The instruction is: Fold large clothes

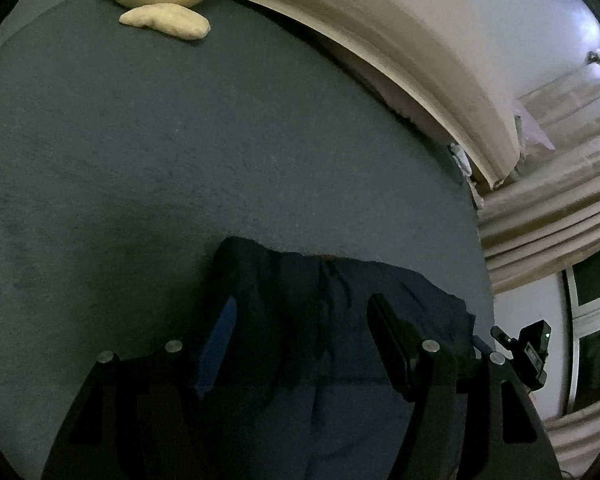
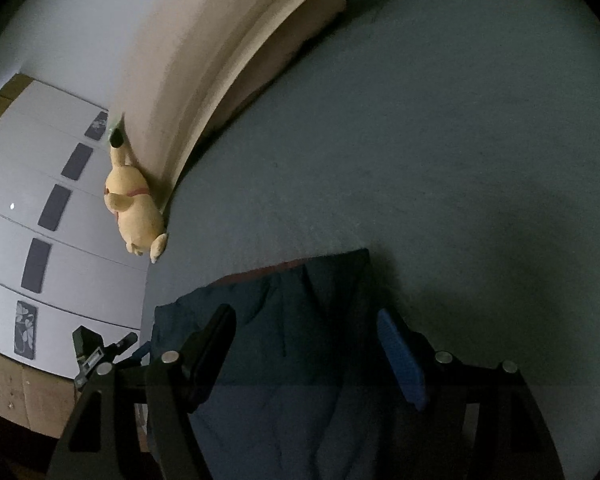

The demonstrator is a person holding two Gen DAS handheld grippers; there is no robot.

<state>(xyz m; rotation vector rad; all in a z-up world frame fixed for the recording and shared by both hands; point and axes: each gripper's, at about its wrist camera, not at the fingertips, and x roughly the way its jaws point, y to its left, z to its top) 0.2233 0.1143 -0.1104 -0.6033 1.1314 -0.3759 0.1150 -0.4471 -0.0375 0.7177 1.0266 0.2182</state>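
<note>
Dim bedroom light falls on a wide bed covered in a blue-grey sheet [image 1: 148, 152], which fills most of both wrist views. A pale headboard [image 1: 400, 40] curves along the far edge, from about twelve o'clock round to three o'clock in the left view. A yellow plush toy [image 2: 134, 208] leans against it, at nine o'clock in the right view, and shows again at the top of the left view. Curtains [image 1: 548, 216] hang at three o'clock in the left view, and white wardrobe doors [image 2: 60, 220] with dark panels line the nine o'clock side of the right view.

A dark blue garment [image 1: 332, 300] lies on the sheet at the near edge of the bed, at six o'clock in both views, with creases running away from the cameras. Its far edge looks roughly straight, so it may already be partly folded; that is a judgement.

The left gripper [image 1: 300, 320] has its two fingers spread wide apart over the cloth, gripping nothing. The right gripper [image 2: 306, 334] is likewise spread wide over the garment, with nothing between its fingers. Each gripper appears at the edge of the other's view.

From here the likely risks are these: the cloth is dark and the light is poor, so an edge or corner could be misjudged; fingers closing on a crease might catch several layers or the sheet beneath; and uneven pulls by the two hands could skew the fold.
</note>
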